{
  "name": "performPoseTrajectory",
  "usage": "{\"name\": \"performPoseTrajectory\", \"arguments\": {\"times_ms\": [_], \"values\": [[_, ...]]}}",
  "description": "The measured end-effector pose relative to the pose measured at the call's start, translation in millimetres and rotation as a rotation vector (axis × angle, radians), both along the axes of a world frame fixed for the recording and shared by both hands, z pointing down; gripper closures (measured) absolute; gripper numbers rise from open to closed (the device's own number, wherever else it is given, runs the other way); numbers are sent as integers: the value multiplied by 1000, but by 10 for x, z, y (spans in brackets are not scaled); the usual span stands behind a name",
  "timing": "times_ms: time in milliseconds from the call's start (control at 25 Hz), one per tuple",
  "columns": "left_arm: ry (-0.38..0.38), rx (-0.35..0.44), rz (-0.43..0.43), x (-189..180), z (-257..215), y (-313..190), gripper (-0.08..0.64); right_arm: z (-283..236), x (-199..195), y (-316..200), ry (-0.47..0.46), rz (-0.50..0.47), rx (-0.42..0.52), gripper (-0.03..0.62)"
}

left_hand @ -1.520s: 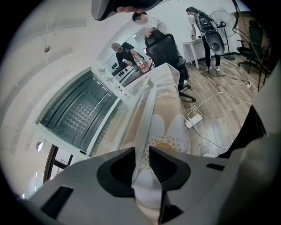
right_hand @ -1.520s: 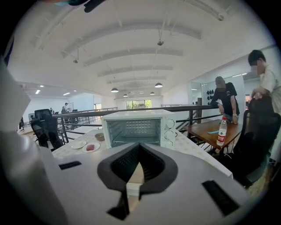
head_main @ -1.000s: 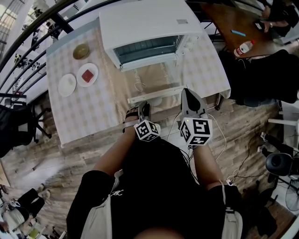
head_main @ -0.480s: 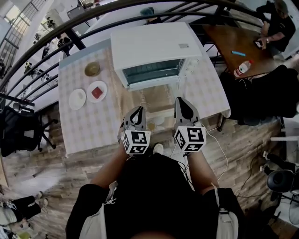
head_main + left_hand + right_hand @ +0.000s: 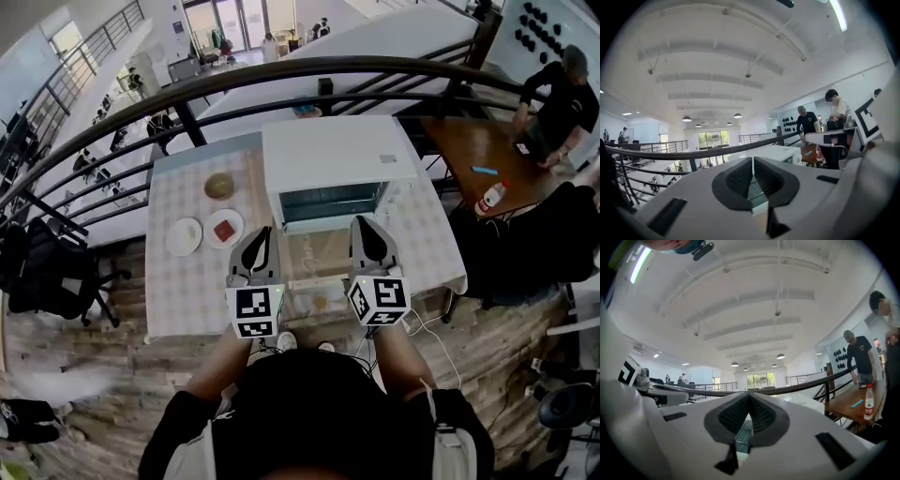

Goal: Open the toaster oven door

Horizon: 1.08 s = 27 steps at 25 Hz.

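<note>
The white toaster oven (image 5: pixel 336 161) stands at the back of the checked table (image 5: pixel 187 291). Its glass door (image 5: pixel 314 261) hangs down open in front of the dark cavity. In the head view my left gripper (image 5: pixel 258 234) and right gripper (image 5: pixel 364 225) are raised side by side above the table's front edge, left and right of the lowered door. Neither touches it. Both point level, out over the railing. In the left gripper view the left gripper (image 5: pixel 753 161) has its pads together with nothing between them. The right gripper (image 5: pixel 749 397) is likewise shut and empty in its own view.
Left of the oven sit a small bowl (image 5: pixel 219 186), a white plate (image 5: pixel 184 236) and a plate with a red piece (image 5: pixel 225 228). A dark railing (image 5: pixel 281 70) runs behind the table. At the right are a wooden table (image 5: pixel 487 155) with a bottle (image 5: pixel 489 197), and a person (image 5: pixel 562 94).
Both grippers have risen from beside the open door's handle toward the camera. The left one has rolled upright. The head view has tilted up, so the oven sits lower in the picture.
</note>
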<state>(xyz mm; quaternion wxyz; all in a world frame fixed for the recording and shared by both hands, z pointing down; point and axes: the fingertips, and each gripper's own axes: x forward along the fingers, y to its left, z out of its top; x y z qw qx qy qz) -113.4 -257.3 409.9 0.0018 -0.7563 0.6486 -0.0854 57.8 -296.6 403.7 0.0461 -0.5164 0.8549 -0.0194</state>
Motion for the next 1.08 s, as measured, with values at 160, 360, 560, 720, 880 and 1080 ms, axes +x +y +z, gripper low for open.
{"name": "performPoseTrajectory", "arguments": {"times_ms": [160, 360, 560, 720, 880, 1080], "values": [[-7, 26, -9, -120, -112, 6, 538, -163, -113, -4, 2, -12, 34, 591], [-8, 39, -7, -199, -158, -15, 538, -212, -195, 1, -7, -10, 44, 591], [-3, 37, 13, -190, -167, -51, 538, -205, -214, -37, -10, 0, 44, 591], [12, 30, 21, -248, -119, -73, 538, -180, -260, -44, 3, 3, 38, 591], [24, 29, 25, -300, -106, -112, 538, -156, -280, -54, 15, 13, 35, 591], [44, 21, 26, -369, -118, -155, 538, -161, -319, -73, 25, 17, 31, 591]]}}
